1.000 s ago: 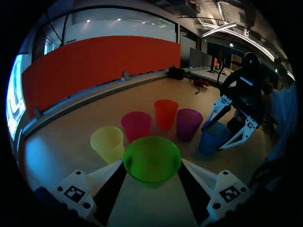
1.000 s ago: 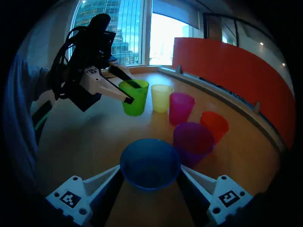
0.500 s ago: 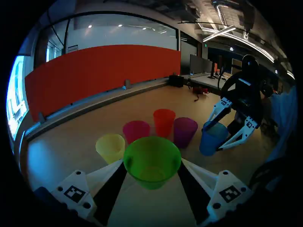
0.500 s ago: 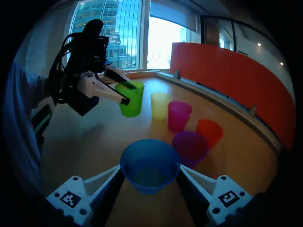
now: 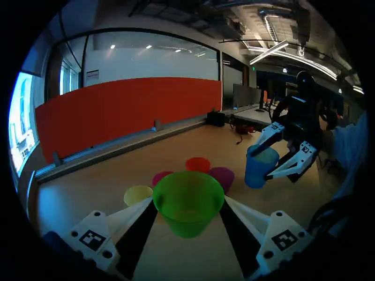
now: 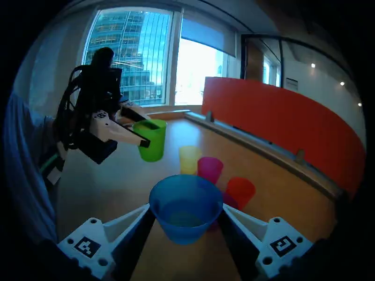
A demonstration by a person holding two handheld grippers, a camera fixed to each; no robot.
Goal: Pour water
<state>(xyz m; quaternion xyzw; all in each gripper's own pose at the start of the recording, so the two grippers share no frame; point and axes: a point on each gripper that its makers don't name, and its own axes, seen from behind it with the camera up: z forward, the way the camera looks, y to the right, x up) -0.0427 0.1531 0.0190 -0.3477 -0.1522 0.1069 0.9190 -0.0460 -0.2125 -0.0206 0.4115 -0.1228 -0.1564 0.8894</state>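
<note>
My left gripper (image 5: 188, 206) has its jaws closed on the green cup (image 5: 188, 199), one finger on each side of the wall just under the rim. My right gripper (image 6: 186, 211) grips the blue cup (image 6: 185, 210) in the same way. I keep both cups upright with the mouths up, so that nothing spills before I am ready to pour. Low inside the blue cup there is a paler patch that may be water, but I cannot say it for sure.

Both cups are in the air above the table (image 5: 93, 196), well apart from each other and with their open tops facing the same way. I judge that this is the position before I bring one rim over the other.

Below and behind the green cup, the yellow cup (image 5: 137, 194), the pink cup (image 5: 161, 177), the orange cup (image 5: 198, 164) and the purple cup (image 5: 224, 174) stand in an arc near the middle of the table. They are away from the far edge, where the orange screen (image 5: 126, 107) runs. They stand mouth up and I do not touch them.

Compared with one second ago, both held cups are higher. The four cups on the table now look lower, and the green cup partly hides them. Neither held cup has tilted yet.
</note>
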